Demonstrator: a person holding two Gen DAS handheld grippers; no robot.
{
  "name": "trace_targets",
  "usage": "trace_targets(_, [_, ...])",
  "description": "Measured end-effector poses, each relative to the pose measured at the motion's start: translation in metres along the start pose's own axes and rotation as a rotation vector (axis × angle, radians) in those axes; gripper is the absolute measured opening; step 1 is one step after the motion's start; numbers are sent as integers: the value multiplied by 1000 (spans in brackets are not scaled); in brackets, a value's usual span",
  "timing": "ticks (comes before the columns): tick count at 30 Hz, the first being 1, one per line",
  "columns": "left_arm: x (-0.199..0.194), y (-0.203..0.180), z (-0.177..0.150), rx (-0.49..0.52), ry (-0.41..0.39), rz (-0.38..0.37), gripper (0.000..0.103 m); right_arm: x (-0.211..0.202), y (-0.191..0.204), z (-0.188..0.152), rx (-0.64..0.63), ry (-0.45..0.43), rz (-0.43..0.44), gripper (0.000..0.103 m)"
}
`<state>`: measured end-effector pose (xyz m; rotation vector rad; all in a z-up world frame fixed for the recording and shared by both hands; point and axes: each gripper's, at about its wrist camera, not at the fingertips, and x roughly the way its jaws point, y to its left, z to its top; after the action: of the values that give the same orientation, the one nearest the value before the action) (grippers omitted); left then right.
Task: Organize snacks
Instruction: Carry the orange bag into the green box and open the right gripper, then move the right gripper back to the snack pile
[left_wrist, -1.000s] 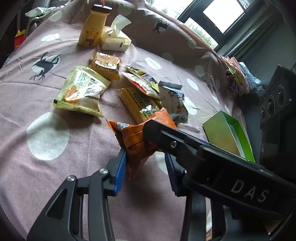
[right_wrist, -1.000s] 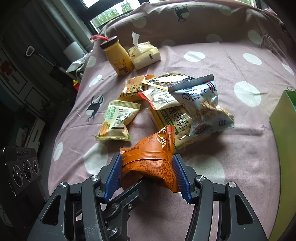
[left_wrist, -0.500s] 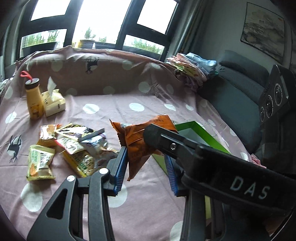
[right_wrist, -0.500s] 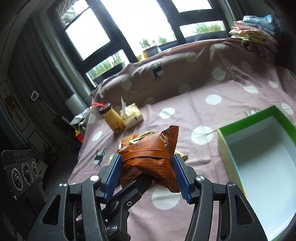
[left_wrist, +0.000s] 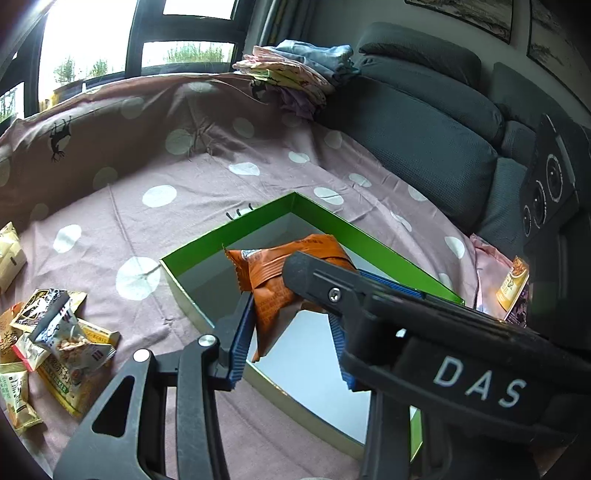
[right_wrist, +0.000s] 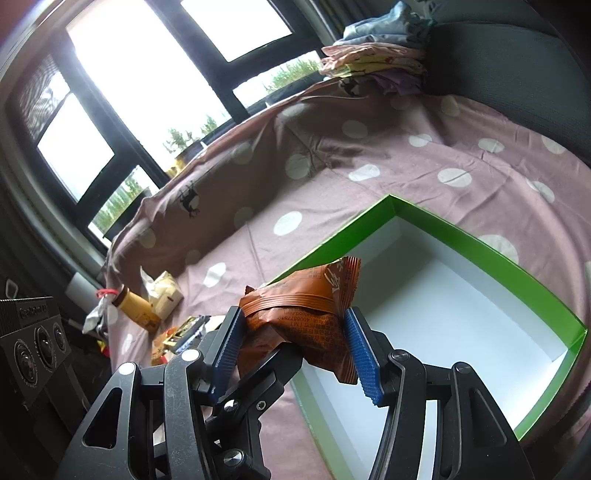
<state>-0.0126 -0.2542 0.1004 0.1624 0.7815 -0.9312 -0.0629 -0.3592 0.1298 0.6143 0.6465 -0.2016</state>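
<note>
Partly hidden by tongs (right_wrist: 295, 339), orange packet (right_wrist: 306, 314) hangs over box (right_wrist: 461, 236).

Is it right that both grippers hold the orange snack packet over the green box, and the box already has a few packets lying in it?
Not quite. Both grippers do hold the orange snack packet over the green box, but the right wrist view shows only its bare white floor, with no packets lying in it. The other snacks lie on the cloth, as the left wrist view shows.

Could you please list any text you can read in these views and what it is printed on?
"DAS": black housing of the right gripper.
Orange snack packet: characters and digits, too blurred to read.
Piled snack packets: print too small to read.
</note>
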Motion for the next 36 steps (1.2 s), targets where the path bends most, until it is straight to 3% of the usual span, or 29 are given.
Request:
trace_targets(8, [31, -6, 3, 8, 92, -33, 38, 14, -37, 2, 94, 43, -53, 59])
trace_targets(15, [39, 1, -2, -47, 142, -40, 39, 28, -47, 0, 119, 89, -72, 59])
trace_targets(19, [33, 2, 0, -83, 126, -52, 42, 25, -47, 0, 127, 84, -88, 59])
trace_targets(21, [25, 5, -1, -101, 111, -52, 48, 23, -46, 1, 137, 78, -67, 59])
trace_targets(22, [21, 8, -1, -109, 102, -39, 54, 23, -44, 1, 137, 75, -66, 59])
trace_targets(26, [-9, 28, -5, -141, 52, 36, 60, 18, -28, 1, 82, 40, -76, 73])
trace_targets(29, [-40, 58, -11, -211, 1, 121, 72, 17, -14, 1, 51, 23, -61, 75])
trace_targets(31, [-64, 84, -19, -284, -30, 196, 80, 19, -4, 0, 32, 24, -46, 78])
trace_targets(33, [-87, 111, -31, -345, -57, 284, 80, 23, 7, -2, 7, 32, -22, 86])
trace_targets(36, [-113, 150, -58, -445, -80, 412, 87, 33, 26, -7, -25, 58, 27, 86])
